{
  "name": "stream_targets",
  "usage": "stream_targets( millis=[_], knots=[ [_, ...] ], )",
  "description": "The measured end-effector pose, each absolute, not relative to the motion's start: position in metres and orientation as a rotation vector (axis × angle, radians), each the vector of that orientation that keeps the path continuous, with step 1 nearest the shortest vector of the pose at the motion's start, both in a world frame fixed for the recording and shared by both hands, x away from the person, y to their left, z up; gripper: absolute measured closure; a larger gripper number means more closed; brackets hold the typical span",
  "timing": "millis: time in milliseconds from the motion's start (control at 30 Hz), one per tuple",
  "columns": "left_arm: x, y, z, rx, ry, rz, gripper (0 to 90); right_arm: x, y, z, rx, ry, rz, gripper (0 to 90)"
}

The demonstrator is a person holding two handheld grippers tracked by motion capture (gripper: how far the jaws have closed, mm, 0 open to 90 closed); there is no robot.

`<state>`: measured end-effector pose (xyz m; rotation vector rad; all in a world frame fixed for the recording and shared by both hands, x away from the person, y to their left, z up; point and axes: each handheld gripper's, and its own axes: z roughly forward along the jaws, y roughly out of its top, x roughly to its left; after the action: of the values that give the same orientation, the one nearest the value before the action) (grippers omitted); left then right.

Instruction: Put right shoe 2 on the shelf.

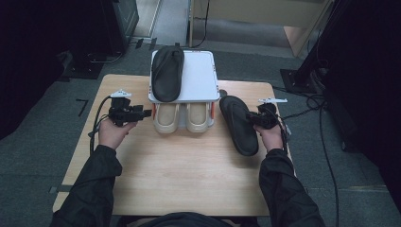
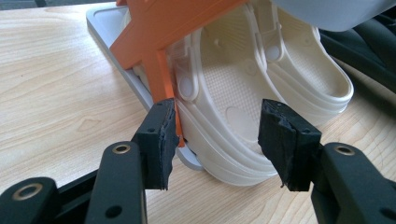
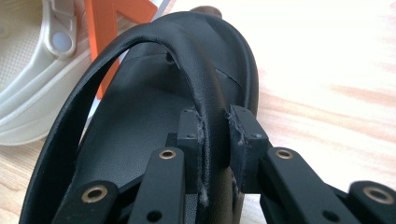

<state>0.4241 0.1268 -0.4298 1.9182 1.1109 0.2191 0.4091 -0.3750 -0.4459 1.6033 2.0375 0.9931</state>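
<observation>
Smooth black strap (image 3: 205, 107) between right gripper's (image 3: 215, 149) fingers (image 3: 245, 140).

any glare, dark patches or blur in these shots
High view: surroundings fall into deep shadow, the table evenly lit. Right gripper view: the tabletop washes out to white at upper right, while the black sandal strap stays sharp. Left gripper view: the cream clogs are crisp, and the jaws slightly soft.

We see our left gripper (image 2: 217, 140) with its jaws spread apart, nothing between the pads. The left pad touches the orange bracket (image 2: 159, 46) of a grey shoe rack (image 2: 112, 51) on the wooden table (image 2: 56, 93). Just ahead lies a cream clog (image 2: 233, 93) on the rack's lower shelf, heel strap folded forward. A second cream clog (image 2: 303, 60) sits beside it.
</observation>
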Motion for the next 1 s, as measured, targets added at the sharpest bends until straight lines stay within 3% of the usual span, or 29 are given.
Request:
stream_targets(
  millis=[1000],
  knots=[
    [0.425, 0.123, -0.435, 1.945, 1.086, 0.189, 45.8, 0.437, -0.374, -0.383, 1.585, 2.002, 0.982, 76.2]
  ],
)
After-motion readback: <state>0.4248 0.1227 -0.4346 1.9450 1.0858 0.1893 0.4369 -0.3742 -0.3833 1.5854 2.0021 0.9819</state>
